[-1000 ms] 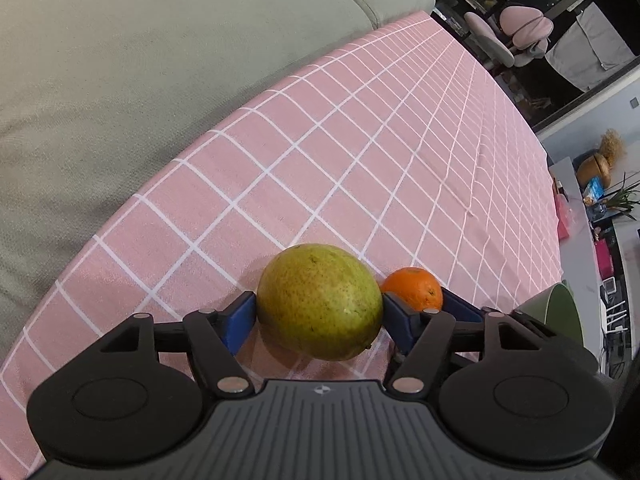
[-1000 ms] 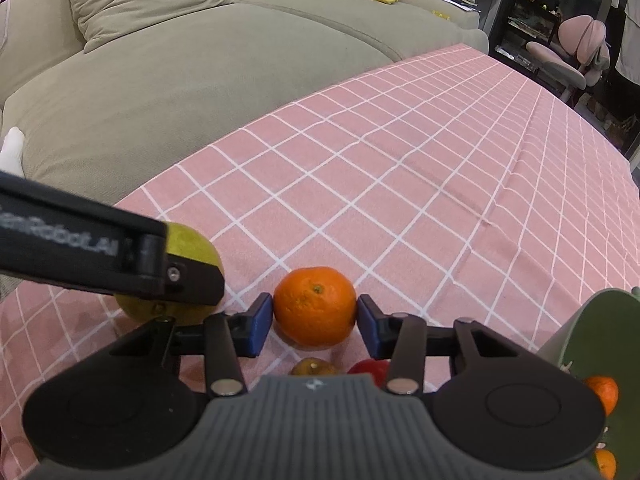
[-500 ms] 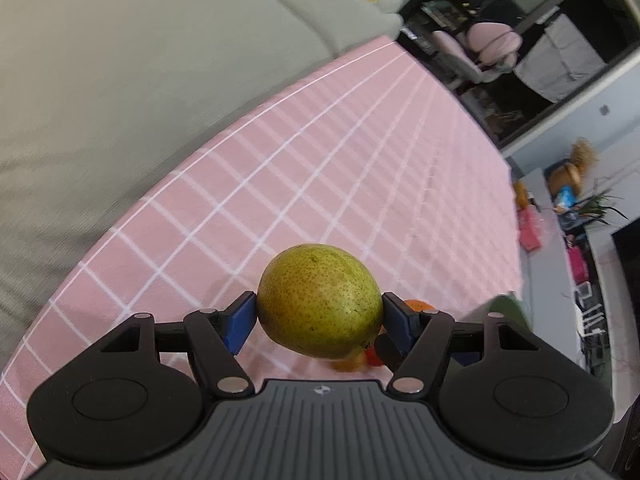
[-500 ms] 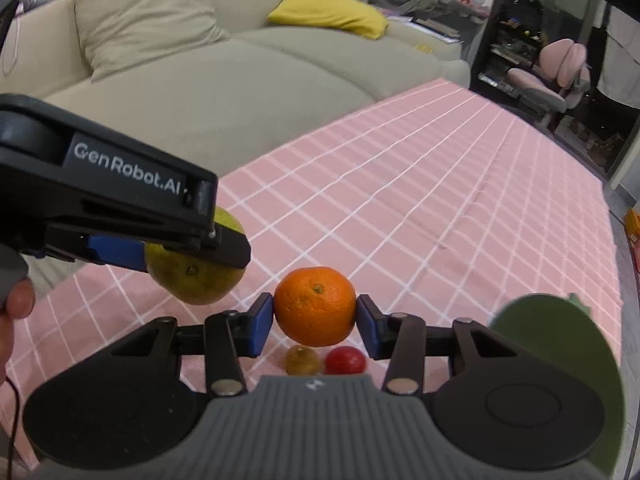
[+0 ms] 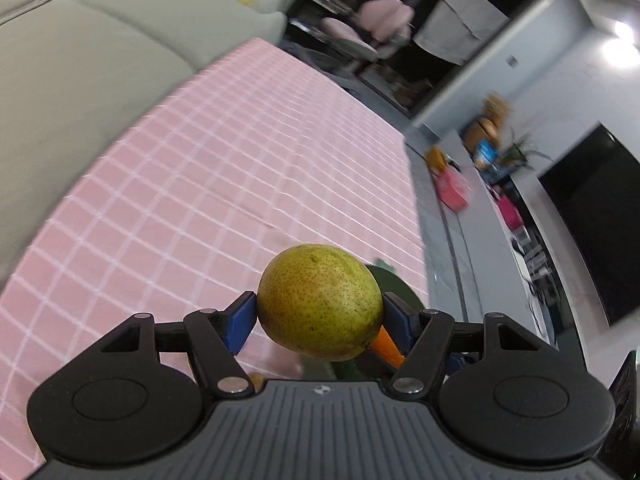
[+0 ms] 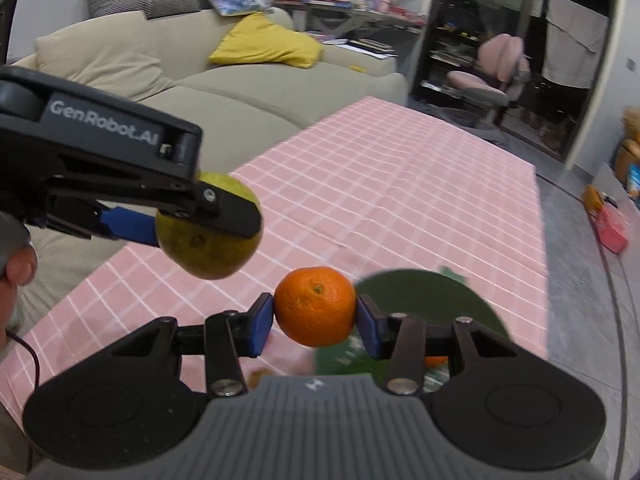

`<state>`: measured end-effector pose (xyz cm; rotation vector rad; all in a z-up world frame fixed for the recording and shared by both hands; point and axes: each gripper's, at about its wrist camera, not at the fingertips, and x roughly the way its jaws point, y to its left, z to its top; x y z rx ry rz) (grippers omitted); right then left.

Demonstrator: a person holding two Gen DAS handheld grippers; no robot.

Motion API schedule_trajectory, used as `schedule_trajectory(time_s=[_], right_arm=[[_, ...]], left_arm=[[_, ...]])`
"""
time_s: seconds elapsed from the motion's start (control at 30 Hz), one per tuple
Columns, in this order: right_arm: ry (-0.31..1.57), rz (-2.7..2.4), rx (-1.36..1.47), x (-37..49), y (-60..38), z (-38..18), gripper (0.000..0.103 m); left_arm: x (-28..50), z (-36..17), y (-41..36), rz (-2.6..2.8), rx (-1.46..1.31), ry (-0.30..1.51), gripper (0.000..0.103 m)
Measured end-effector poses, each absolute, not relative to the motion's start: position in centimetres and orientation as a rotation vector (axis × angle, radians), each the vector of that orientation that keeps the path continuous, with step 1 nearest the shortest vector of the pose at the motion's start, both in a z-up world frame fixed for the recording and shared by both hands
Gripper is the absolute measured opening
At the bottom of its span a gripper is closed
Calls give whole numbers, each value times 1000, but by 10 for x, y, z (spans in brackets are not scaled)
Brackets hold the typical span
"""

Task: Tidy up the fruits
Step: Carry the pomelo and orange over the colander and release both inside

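Observation:
A speckled yellow-green pear sits clamped between the blue pads of my left gripper, lifted well above the pink checked tablecloth. The same pear appears in the right wrist view, held by the left gripper up at the left. My right gripper is shut on a small orange, also in the air. A dark green bowl lies below and just beyond the orange; its rim peeks out behind the pear. An orange sliver shows under the pear.
A beige sofa with a yellow cushion runs along the table's far left side. A pink office chair stands beyond the far end. A grey counter with pink items borders the right edge. A hand is at the left.
Both grippers have risen from the tablecloth with their fruit and swung toward the green bowl. The small fruits left on the cloth have dropped out of sight.

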<state>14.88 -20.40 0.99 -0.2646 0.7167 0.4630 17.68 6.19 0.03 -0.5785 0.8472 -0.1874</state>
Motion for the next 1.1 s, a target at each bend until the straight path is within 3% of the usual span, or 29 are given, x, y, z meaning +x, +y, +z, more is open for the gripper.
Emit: schedule_trajectory(time_s=[0.53,1.1], right_arm=[[809,309,-212,164,-312,-11,42],[892,413,-287,199,-321,-52,42]], left_arm=[[214,-27,-33,-381,-407,980,77],[236,-51,-88,-481,-166,1120,78]])
